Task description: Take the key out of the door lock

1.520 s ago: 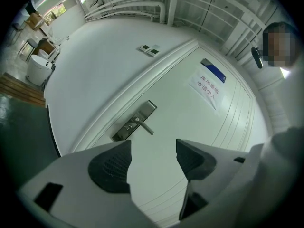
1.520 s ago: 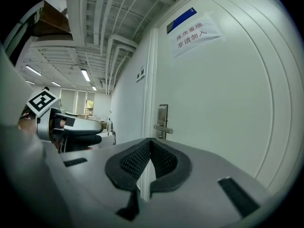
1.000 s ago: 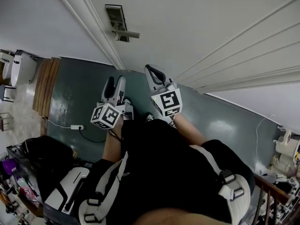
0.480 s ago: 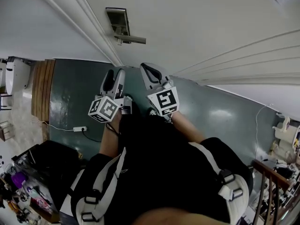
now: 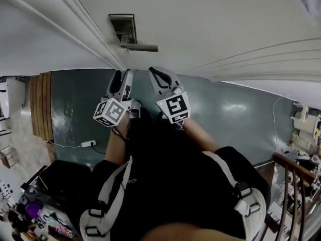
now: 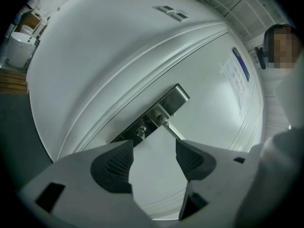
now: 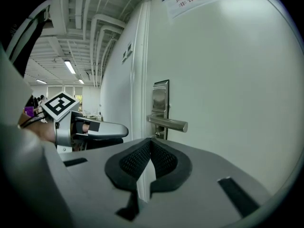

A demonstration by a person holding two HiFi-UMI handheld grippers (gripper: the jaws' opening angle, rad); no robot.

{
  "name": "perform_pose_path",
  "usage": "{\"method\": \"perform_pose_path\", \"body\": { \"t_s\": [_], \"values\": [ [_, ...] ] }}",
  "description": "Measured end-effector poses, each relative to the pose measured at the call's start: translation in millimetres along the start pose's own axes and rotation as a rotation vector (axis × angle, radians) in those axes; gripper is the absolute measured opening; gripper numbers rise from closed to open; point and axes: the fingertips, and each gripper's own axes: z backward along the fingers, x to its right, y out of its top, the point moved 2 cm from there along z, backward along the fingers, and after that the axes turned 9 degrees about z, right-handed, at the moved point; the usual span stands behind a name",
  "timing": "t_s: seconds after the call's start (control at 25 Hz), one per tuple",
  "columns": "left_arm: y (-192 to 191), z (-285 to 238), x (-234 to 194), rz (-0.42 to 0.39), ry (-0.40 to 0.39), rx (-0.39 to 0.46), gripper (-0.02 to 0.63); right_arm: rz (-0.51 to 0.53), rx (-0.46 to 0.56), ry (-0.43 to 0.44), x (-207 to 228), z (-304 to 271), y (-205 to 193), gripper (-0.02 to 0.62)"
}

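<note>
The head camera looks steeply down the white door (image 5: 210, 19) from above, taking in the lock plate (image 5: 124, 26), the left tongs (image 5: 122, 76), the right tongs (image 5: 158, 74) and the floor (image 5: 75, 109). The left tongs' camera tilts up at that plate from close below. The right tongs' camera faces the door obliquely, sharing the plate and catching the left tongs at its left side

Key (image 6: 141, 131) in metal lock plate (image 6: 175, 99), just below lever (image 6: 172, 129).
</note>
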Motion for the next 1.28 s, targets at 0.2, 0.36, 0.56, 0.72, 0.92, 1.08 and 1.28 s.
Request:
{"method": "perform_pose_path", "body": {
  "t_s": [0.2,0.36,0.56,0.72,0.92,1.08,1.28],
  "values": [
    [0.7,-17.4,-14.8,0.032,-0.012,-0.049,0.288,-0.021,-0.031,-0.028,-1.0,-10.4,-4.9,0.008],
    [-1.0,-31.7,-21.5,0.036,-0.025,-0.094,0.288,-0.031,-0.053,-0.051,-0.6,-17.2,-8.7,0.009],
    [1.0,-49.3,-30.0,0.038,-0.034,-0.127,0.288,-0.043,-0.066,-0.07,1.5,-28.1,-12.5,0.009],
    [3.5,-60.2,-34.4,0.044,-0.042,-0.15,0.288,-0.053,-0.079,-0.088,3.5,-34.5,-16.4,0.009],
    [3.7,-73.5,-38.8,0.062,-0.053,-0.175,0.288,-0.061,-0.087,-0.112,8.4,-41.5,-19.4,0.009],
    [2.0,-81.5,-39.3,0.1,-0.064,-0.186,0.285,-0.069,-0.094,-0.133,13.1,-42.5,-22.1,0.009],
    [1.8,-88.5,-37.6,0.138,-0.078,-0.181,0.256,-0.071,-0.101,-0.147,17.7,-41.8,-23.2,0.009]
  ]
}}
